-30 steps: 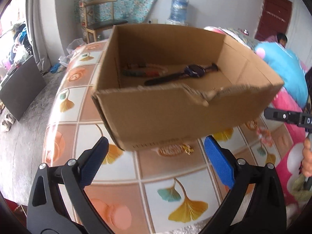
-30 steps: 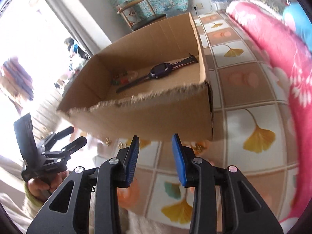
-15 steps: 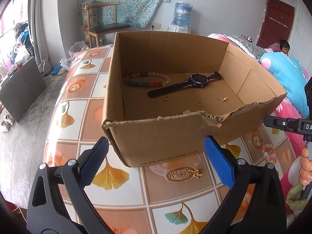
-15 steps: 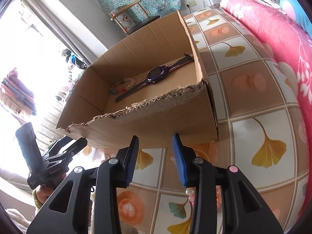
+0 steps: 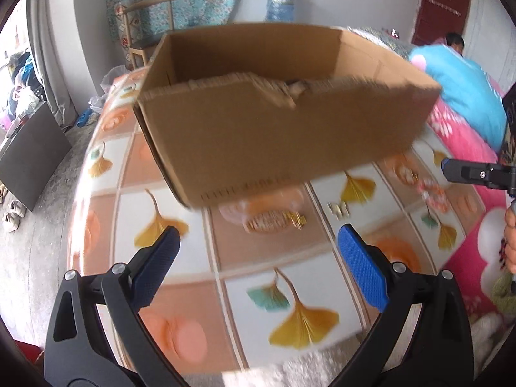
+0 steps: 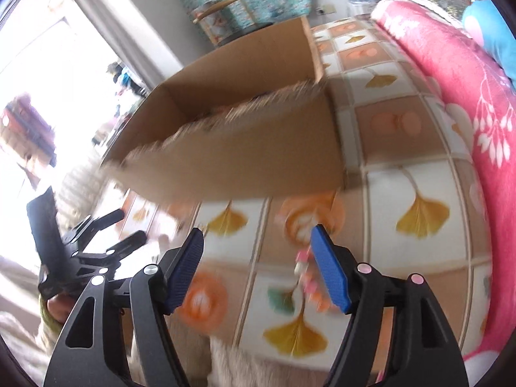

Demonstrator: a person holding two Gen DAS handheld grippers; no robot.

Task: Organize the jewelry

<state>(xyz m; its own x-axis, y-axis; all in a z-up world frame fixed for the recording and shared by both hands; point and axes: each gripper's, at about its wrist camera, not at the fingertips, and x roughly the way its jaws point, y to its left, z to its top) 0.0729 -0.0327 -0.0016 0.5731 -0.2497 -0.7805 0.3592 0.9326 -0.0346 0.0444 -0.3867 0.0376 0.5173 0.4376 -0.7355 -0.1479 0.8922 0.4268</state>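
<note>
Left wrist view: the left gripper (image 5: 258,258) spread wide and empty above the ginkgo-patterned tablecloth (image 5: 283,293). Ahead, the cardboard box (image 5: 280,129), long axis left to right, open top up. Just before its near wall lies a gold pendant (image 5: 274,222), lengthwise left-right, blurred.

Right wrist view: the right gripper (image 6: 258,267) parted, empty. A pink bead bracelet (image 6: 306,277) strung toward the camera beside its right finger.

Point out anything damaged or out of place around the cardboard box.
The cardboard box has a ragged, torn near rim, with a notch ripped out near its middle. Outside it, jewelry lies loose on the tablecloth: a gold woven piece, a small gold piece and a pink bead strand.
</note>
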